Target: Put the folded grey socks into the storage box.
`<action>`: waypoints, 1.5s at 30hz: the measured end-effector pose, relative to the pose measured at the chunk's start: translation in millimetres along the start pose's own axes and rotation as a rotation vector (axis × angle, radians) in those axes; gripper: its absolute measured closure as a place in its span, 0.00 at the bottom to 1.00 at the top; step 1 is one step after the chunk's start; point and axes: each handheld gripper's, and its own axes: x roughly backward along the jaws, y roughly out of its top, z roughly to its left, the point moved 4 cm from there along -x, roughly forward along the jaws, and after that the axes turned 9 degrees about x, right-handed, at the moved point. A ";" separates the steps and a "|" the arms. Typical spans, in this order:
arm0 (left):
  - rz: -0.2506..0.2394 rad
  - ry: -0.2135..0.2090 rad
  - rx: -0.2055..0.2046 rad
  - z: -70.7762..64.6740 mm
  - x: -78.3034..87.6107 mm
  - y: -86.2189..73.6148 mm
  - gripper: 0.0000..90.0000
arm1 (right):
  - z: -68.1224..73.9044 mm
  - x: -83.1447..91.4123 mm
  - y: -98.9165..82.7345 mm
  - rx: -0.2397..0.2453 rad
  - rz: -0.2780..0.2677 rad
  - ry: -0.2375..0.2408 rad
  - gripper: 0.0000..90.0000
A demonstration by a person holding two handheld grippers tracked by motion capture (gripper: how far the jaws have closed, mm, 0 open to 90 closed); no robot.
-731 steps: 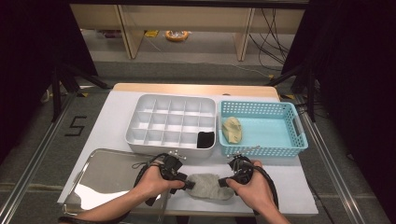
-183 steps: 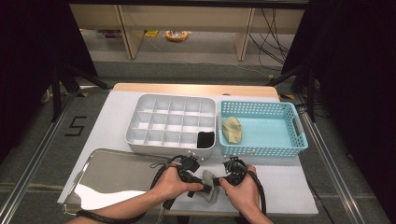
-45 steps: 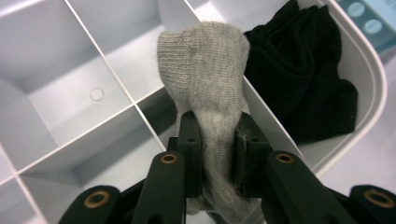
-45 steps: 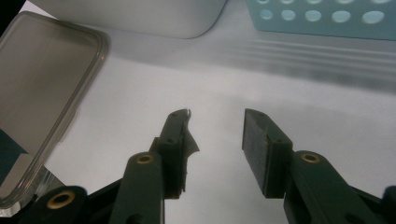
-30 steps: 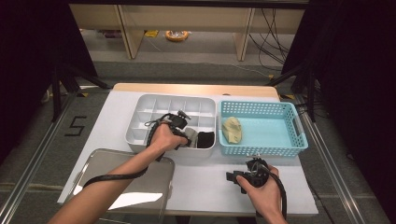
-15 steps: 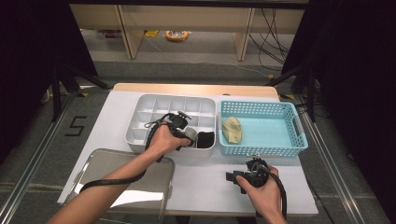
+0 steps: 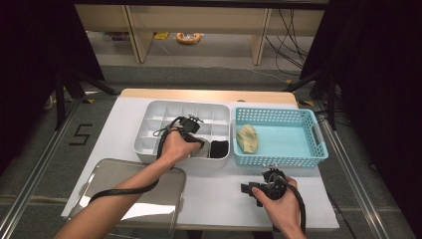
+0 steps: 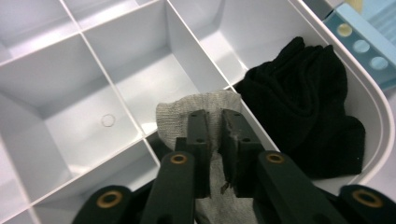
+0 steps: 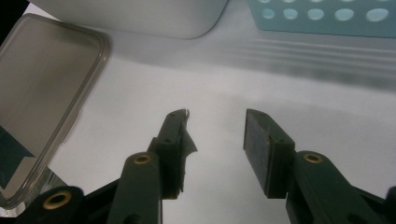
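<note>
A grey sock [image 8: 205, 112] of fine ribbed knit cloth was seen, matt, beside a black sock [image 8: 303, 107] of thicker, fuzzy knit. The divided organiser [image 8: 70, 102] was made of smooth white plastic with a slight sheen. The basket [image 7: 308, 149] was of perforated turquoise plastic. The lid [image 9: 42, 93] was of clear, glossy plastic. The table [image 9: 210, 88] was covered in a matt white surface. The jaws were of matt black plastic with rough pads

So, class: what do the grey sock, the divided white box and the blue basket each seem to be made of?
Grey sock: soft knit fabric, matte; fine ribbed weave shows. Divided white box: likely moulded plastic, smooth with a slight sheen and rounded corners. Blue basket: probably plastic, walls pierced with regular holes.
</note>
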 end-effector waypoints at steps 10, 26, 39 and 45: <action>0.060 0.005 0.003 0.1 -12.9 -3.2 0.98 | 0.6 -0.1 0.2 -0.004 -0.002 -0.002 0.67; 0.024 -0.070 0.029 2.6 13.4 -10.2 0.88 | 1.8 4.5 3.3 0.002 -0.034 0.012 0.66; -0.261 -0.115 0.013 25.0 73.9 -53.9 0.46 | -2.5 8.3 7.1 -0.002 -0.051 -0.003 0.65; -0.365 -0.124 0.031 33.8 92.6 -78.7 0.38 | -5.0 6.6 7.8 0.005 -0.050 -0.005 0.64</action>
